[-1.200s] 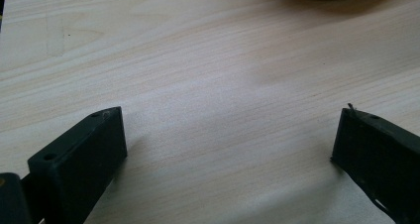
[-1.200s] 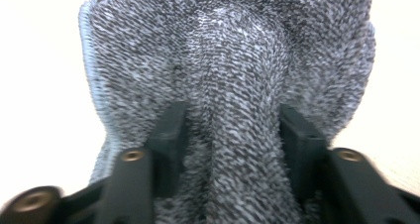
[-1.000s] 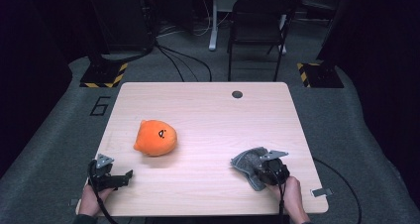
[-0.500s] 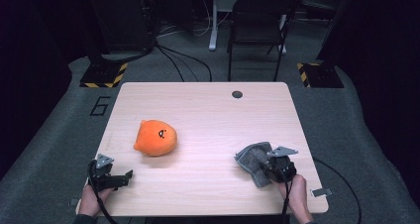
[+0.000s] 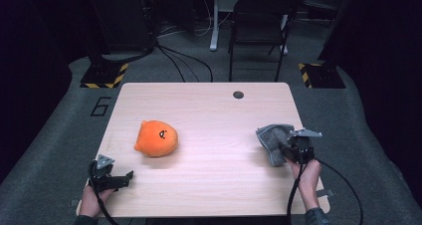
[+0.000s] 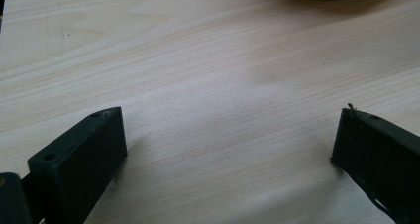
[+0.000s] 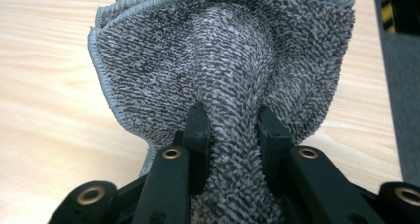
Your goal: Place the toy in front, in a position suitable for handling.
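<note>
Grey terry cloth [image 7: 223,65] sat bunched between the right gripper's [image 5: 293,148] clenched fingers at the surface's [image 5: 214,120] right edge, mid-lift I judged, next needing carrying, while the left gripper [image 5: 117,177] rested spread and empty.

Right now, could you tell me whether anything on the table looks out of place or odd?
Nothing looks spilled or damaged. The grey cloth is bunched into a crumpled fold because the right claw pinches it near the table's right edge. The orange plush toy sits intact on the left half, and the left claw rests open on bare wood.
</note>
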`<state>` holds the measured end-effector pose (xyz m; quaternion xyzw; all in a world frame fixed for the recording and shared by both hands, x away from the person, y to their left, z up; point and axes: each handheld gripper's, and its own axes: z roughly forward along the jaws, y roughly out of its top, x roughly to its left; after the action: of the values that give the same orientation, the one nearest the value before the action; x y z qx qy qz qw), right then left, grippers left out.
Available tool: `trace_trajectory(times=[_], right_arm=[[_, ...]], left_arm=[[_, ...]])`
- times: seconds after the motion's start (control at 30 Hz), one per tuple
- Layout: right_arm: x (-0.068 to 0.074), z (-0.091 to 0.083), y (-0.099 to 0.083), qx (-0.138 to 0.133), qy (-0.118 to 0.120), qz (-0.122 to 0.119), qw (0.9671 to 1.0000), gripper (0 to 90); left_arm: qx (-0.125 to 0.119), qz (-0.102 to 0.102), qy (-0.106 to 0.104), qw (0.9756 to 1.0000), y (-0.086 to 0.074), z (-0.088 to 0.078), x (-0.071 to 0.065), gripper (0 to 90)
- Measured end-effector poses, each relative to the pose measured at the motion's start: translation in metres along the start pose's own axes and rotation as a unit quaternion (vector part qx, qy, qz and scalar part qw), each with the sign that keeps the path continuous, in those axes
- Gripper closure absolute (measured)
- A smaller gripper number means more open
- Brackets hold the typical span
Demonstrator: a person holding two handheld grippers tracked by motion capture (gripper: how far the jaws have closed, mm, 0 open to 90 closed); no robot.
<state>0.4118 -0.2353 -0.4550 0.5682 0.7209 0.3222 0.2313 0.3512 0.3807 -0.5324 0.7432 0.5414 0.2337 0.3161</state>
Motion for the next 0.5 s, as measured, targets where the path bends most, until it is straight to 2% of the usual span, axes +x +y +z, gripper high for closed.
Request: trace_trajectory(times=[0.1,0.2,0.23,0.3,0.33,0.4,0.5], right_arm=[[-0.009,0.007,0.004,0.0,-0.015,0.016,0.9998,71.7],[-0.02,0.016,0.007,-0.002,-0.023,0.046,0.9987,71.1],[-0.024,0.024,0.006,0.005,-0.027,0.057,0.998,71.0],[-0.026,0.027,0.005,0.009,-0.031,0.054,0.998,70.7],[-0.027,0.033,0.004,0.018,-0.044,0.052,0.9975,69.7],[-0.031,0.044,0.001,0.034,-0.057,0.065,0.9957,63.6],[-0.035,0.054,-0.002,0.047,-0.067,0.069,0.9942,42.0]], left_arm=[[-0.002,0.0,0.0,1.0,0.0,0.0,0.0,0.3],[-0.002,-0.001,0.0,1.0,0.0,0.0,0.0,0.3],[0.0,0.0,-0.001,1.0,0.0,0.0,0.0,0.3],[-0.002,0.0,0.0,1.0,0.0,0.0,0.0,0.3],[-0.003,0.0,0.0,1.0,0.0,0.001,0.0,0.3],[-0.002,0.0,0.0,1.0,0.0,0.0,0.0,0.3],[-0.002,-0.001,0.001,1.0,0.0,0.001,0.0,0.3]])
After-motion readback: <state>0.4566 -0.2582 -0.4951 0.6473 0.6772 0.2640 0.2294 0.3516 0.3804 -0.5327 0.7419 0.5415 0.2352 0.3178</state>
